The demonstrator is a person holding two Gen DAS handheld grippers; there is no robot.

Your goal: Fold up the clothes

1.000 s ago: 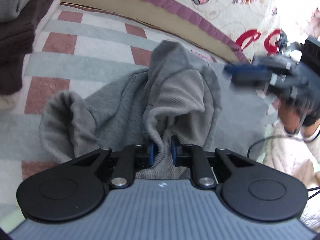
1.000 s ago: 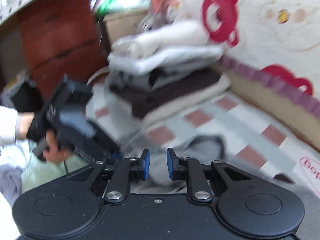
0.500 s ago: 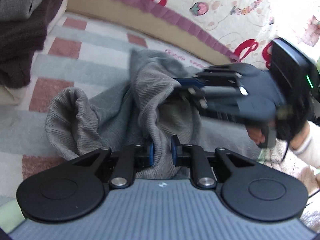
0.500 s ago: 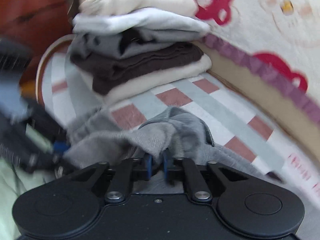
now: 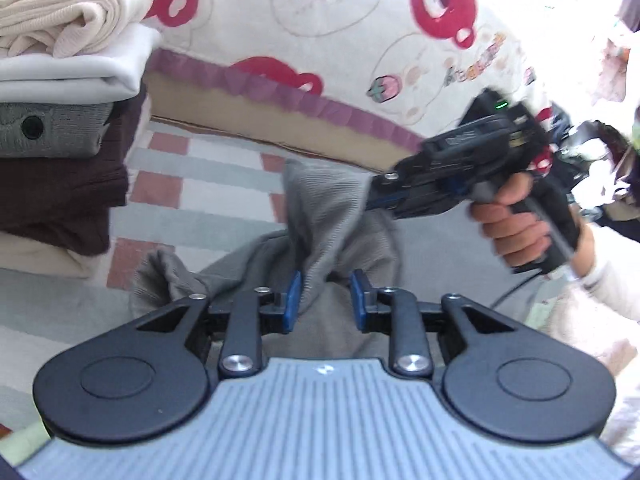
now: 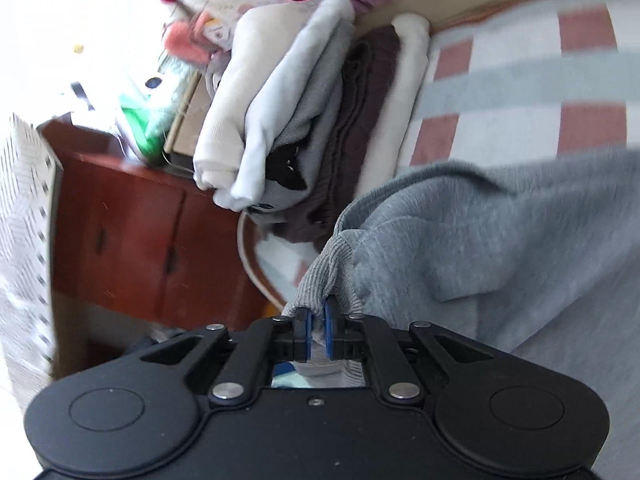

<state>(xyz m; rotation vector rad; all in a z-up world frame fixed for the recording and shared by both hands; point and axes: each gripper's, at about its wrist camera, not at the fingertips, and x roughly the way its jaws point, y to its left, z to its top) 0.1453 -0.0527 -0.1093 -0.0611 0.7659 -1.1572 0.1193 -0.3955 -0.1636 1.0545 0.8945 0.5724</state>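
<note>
Where right gripper [image 6: 316,330] pinches, grey garment [image 6: 500,248] hem hidden.

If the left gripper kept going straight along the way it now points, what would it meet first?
The left gripper, its jaws opening, would likely run straight into the grey garment bunched just ahead, a fold of which lies between its fingers. The right gripper, clamped on that garment, sits further on and off to the right; depth is unclear.

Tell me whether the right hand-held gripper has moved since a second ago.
Yes. The right hand-held gripper came in from the right, toward the purple quilt border, onto the grey garment.
</note>
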